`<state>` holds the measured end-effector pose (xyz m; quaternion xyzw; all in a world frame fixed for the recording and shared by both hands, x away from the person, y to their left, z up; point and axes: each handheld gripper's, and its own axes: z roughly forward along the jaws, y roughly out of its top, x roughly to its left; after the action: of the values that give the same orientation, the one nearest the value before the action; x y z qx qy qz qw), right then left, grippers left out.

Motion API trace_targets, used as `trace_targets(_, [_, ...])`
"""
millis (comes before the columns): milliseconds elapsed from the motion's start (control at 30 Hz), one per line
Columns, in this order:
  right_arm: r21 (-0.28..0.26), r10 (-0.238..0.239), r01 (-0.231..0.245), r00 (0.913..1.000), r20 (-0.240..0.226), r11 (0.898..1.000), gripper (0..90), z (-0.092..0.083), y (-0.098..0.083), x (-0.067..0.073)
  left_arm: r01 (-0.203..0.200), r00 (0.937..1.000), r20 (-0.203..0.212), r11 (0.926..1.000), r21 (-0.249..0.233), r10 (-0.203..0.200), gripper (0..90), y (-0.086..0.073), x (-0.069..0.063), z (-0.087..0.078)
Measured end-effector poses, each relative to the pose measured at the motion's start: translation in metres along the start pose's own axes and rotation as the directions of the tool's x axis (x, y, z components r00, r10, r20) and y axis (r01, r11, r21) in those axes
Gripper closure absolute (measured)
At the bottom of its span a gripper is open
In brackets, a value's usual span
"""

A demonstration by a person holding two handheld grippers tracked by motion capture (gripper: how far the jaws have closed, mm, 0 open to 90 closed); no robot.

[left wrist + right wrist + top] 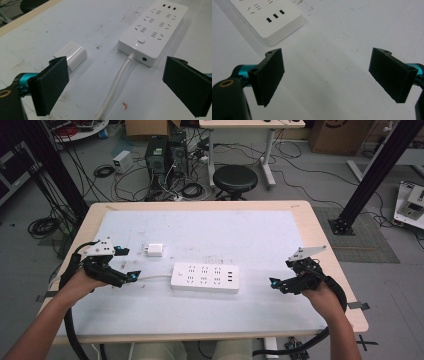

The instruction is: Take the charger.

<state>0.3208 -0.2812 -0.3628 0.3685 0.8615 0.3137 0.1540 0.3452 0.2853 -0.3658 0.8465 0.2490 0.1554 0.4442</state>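
A: Where is the power strip (205, 277)?
B: Centre of the frame in the high view, flat on the desk (260, 227), its white cord (113, 86) running toward the left tool (127, 264).
A: And the small white charger (154, 250)?
B: Up and left of the strip, apart from it.
A: The tools?
B: Left tool at middle left, jaws wide, nothing between them. Right tool (280, 272) at middle right, jaws wide too, over bare desk near the strip's USB end.

No readable text, brand or nr anywhere. Power strip (152, 30) ahead of the left gripper (120, 82) has plain sockets, no print legible; small white charger (72, 55) by its left jaw is blank too.
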Motion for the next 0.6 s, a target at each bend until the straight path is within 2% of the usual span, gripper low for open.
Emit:
trace_targets(200, [0.0,-0.003,0.003,1.0,0.002,1.0,13.2,0.001,0.0,0.001,-0.018,0.9996,0.022,0.9998,0.002,0.018,6.8,0.008,0.0,0.002])
trace_targets(467, [-0.007,0.02,-0.02,0.9998,-0.005,1.0,13.2,-0.001,0.001,-0.006,-0.041,0.9941,0.1,0.9991,-0.013,0.042,6.8,0.031,0.005,0.009])
trace_targets(533, [-0.001,0.017,-0.017,0.9998,-0.008,1.0,13.2,-0.001,0.002,-0.008,-0.057,0.9913,0.118,0.9983,-0.012,0.059,6.8,0.039,0.008,0.013])
trace_targets(600, [0.007,0.018,-0.017,0.9998,-0.008,1.0,13.2,0.0,0.004,-0.01,-0.102,0.9865,0.128,0.9948,-0.011,0.102,6.8,0.048,0.013,0.016])
